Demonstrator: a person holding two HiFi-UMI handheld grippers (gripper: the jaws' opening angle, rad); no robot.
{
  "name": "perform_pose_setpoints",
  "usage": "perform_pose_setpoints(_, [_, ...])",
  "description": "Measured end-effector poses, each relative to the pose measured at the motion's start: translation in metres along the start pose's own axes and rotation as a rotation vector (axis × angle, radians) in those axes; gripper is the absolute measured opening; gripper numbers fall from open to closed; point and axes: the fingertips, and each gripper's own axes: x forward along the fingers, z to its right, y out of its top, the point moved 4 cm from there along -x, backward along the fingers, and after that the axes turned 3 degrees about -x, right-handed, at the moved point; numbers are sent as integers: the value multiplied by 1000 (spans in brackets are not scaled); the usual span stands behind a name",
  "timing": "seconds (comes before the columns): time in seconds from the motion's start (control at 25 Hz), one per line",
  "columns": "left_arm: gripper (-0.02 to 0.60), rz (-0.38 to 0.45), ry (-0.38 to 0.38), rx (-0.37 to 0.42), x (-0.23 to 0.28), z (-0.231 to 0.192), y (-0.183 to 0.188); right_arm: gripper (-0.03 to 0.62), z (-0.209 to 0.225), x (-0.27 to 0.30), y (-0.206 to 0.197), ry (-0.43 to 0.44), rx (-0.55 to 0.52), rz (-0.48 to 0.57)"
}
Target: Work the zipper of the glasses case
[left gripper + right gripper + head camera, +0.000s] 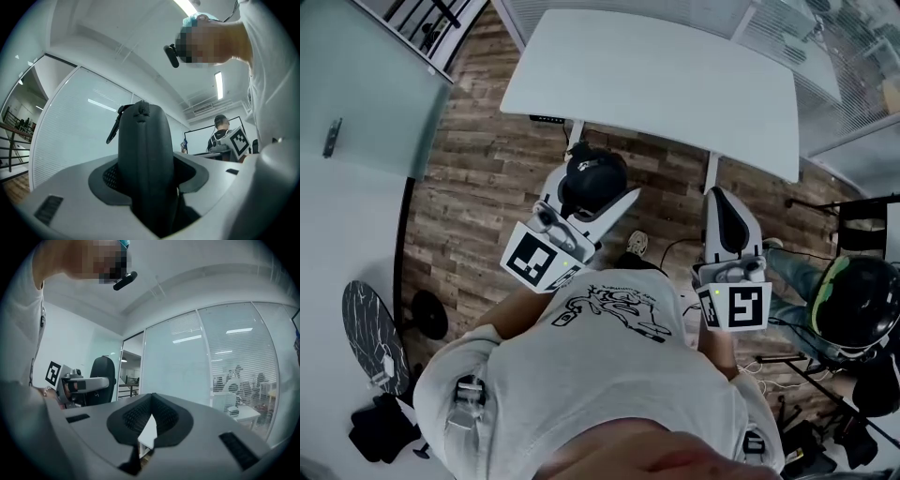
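Left gripper view: left claw (pixel 148 174) clamps smooth, rounded glasses case (pixel 144 140).

Head camera steeply down; gripper cameras upward along jaws (common glass wall (pixel 225 362))

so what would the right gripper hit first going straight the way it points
The right gripper likely clears the white table and meets the glass wall; depth is unclear.

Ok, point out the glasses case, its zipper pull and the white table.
glasses case (pixel 143 154), left gripper view, middle of its black shell.
zipper pull (pixel 113 127), left gripper view, on the hanging tab.
white table (pixel 656 80), head view, bare tabletop.
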Motion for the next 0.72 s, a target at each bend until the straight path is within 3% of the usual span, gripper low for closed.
perform_pose_setpoints(0.4, [252, -9, 30, 7, 114, -30, -26, 5, 114, 47, -17, -3, 15, -12])
perform_pose_setpoints(0.72, [252, -54, 61, -6, 150, -58, -48, 5, 147, 83, -38, 14, 54, -42])
